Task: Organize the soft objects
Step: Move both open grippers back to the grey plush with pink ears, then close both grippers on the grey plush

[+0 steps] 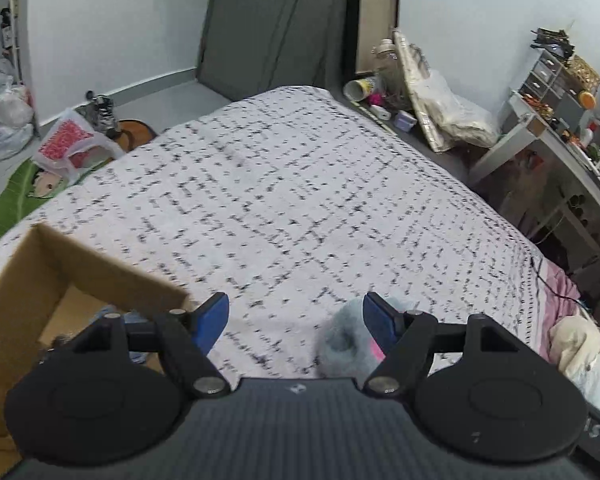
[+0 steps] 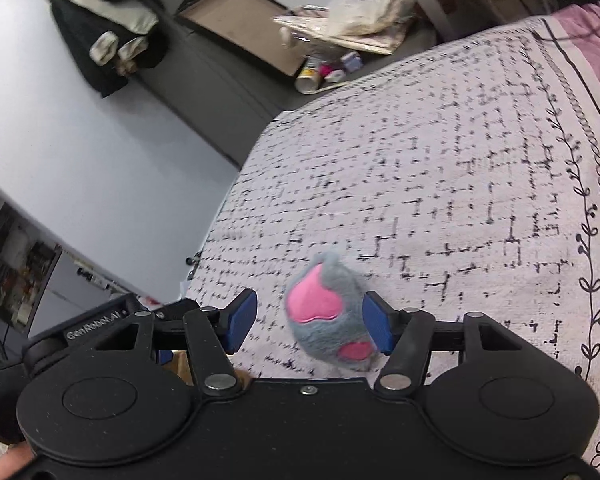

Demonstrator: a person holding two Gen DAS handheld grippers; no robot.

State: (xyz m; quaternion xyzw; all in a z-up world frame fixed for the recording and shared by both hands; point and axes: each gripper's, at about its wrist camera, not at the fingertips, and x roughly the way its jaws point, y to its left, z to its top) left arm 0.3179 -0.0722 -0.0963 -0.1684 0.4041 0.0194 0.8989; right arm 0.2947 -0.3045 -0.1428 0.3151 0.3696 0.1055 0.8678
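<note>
A grey fluffy plush (image 2: 328,312) with pink patches sits between my right gripper's (image 2: 310,320) blue pads, over the patterned bedspread (image 2: 440,168). It touches the right-hand pad, while a gap separates it from the left-hand pad, so the jaws stand open. In the left wrist view a grey fluffy thing (image 1: 346,342) with a pink spot lies on the bedspread (image 1: 280,184), partly behind the right-hand finger of my left gripper (image 1: 296,322). That gripper is open with nothing pressed between its pads. An open cardboard box (image 1: 32,280) stands just left of it.
The bed's far edge drops to a grey floor with bottles and bags (image 1: 384,92). A cluttered desk (image 1: 560,128) stands at the right. Plastic bags (image 1: 72,144) lie on the floor at the left. Pink bedding and clothes (image 1: 576,344) lie at the right edge.
</note>
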